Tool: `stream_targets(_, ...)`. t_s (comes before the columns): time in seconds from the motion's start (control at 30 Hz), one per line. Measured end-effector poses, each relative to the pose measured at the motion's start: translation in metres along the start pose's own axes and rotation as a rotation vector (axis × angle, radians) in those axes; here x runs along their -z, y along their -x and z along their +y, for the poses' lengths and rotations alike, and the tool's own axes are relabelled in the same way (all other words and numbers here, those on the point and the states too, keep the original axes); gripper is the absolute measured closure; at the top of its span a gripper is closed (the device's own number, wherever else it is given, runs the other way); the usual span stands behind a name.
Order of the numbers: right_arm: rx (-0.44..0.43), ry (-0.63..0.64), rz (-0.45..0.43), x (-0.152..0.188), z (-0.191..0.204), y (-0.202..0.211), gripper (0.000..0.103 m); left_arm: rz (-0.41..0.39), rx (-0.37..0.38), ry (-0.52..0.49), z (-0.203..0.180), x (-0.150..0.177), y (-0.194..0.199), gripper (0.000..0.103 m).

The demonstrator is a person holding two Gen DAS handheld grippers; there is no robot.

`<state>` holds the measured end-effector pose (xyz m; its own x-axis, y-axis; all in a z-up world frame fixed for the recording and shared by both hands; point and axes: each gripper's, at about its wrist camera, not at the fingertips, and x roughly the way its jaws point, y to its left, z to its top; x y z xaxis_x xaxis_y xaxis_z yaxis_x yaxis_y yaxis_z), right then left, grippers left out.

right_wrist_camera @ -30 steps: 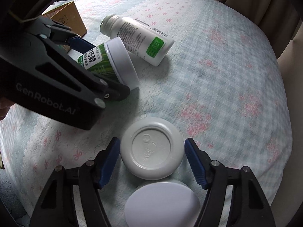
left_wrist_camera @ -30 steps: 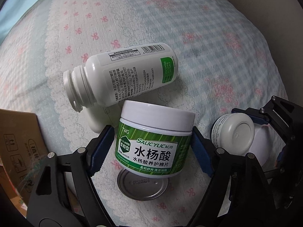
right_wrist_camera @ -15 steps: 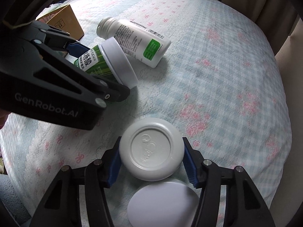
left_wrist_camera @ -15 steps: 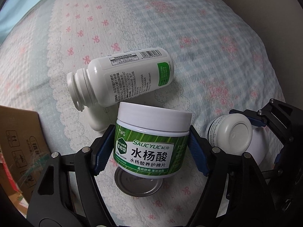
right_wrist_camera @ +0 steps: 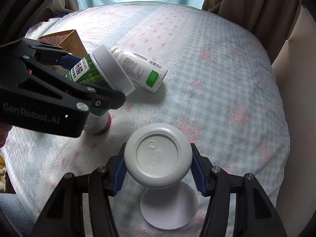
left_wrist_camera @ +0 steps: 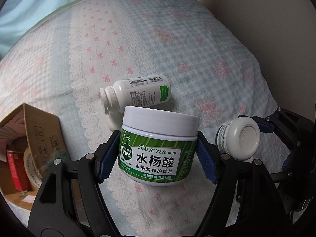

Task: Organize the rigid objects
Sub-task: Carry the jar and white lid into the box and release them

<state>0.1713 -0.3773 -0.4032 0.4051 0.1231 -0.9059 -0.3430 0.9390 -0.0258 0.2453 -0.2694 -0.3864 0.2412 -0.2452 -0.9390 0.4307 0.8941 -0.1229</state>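
My left gripper (left_wrist_camera: 158,156) is shut on a green-labelled salicylic acid jar (left_wrist_camera: 158,148) with a white lid and holds it above the bed; the jar also shows in the right wrist view (right_wrist_camera: 98,69). My right gripper (right_wrist_camera: 158,169) is shut on a small white-lidded jar (right_wrist_camera: 158,154), lifted off the bed; the jar also shows in the left wrist view (left_wrist_camera: 239,140). A white pill bottle (left_wrist_camera: 138,96) without a cap lies on its side on the bedcover behind the green jar; it also shows in the right wrist view (right_wrist_camera: 140,69).
An open cardboard box (left_wrist_camera: 29,144) with a red item inside stands at the left. A white round lid (right_wrist_camera: 169,207) lies under my right gripper. A clear container (right_wrist_camera: 96,124) lies under my left gripper. The patterned bedcover (left_wrist_camera: 177,49) drops off at right.
Both grippers have risen from the bed with their jars. My right gripper closed on the small white jar. The pill bottle has not moved.
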Motion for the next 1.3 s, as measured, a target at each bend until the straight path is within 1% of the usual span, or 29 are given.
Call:
stream_targets(0.13, 0.021, -0.029, -0.031, -0.007, 0.008, 0.038, 0.05, -0.036, 0.019, 0.033, 0.006, 0.007, 0.047, 0.032)
stream_targets(0.27, 0.033, -0.053, -0.058, -0.022, 0.021, 0.092, 0.05, -0.095, 0.008, 0.062, 0.014, 0.012, 0.112, 0.032)
stream_targets(0.4, -0.002, -0.087, -0.092, -0.047, 0.032, 0.144, 0.05, -0.173, -0.008, 0.094, 0.029, 0.017, 0.182, 0.032)
stream_targets(0.57, -0.026, -0.085, -0.132, -0.078, 0.06, 0.18, 0.05, -0.229, -0.071, 0.12, 0.056, 0.035, 0.243, 0.032)
stream_targets(0.7, -0.054, -0.094, -0.157, -0.096, 0.092, 0.2, 0.05, -0.258, -0.095, 0.173, 0.087, 0.058, 0.28, 0.032)
stream_targets(0.9, -0.106, -0.126, -0.167, -0.118, 0.145, 0.212, 0.05, -0.283, -0.109, 0.243, 0.147, 0.096, 0.312, 0.032)
stream_targets(1.0, -0.099, -0.124, -0.162, -0.13, 0.176, 0.208, 0.05, -0.28, -0.108, 0.263, 0.181, 0.114, 0.322, 0.032)
stream_targets(1.07, -0.101, -0.144, -0.154, -0.139, 0.196, 0.205, 0.05, -0.277, -0.105, 0.272, 0.205, 0.125, 0.327, 0.032)
stream_targets(1.3, -0.124, -0.272, -0.115, -0.169, 0.259, 0.181, 0.05, -0.22, -0.106, 0.271, 0.278, 0.144, 0.315, 0.032)
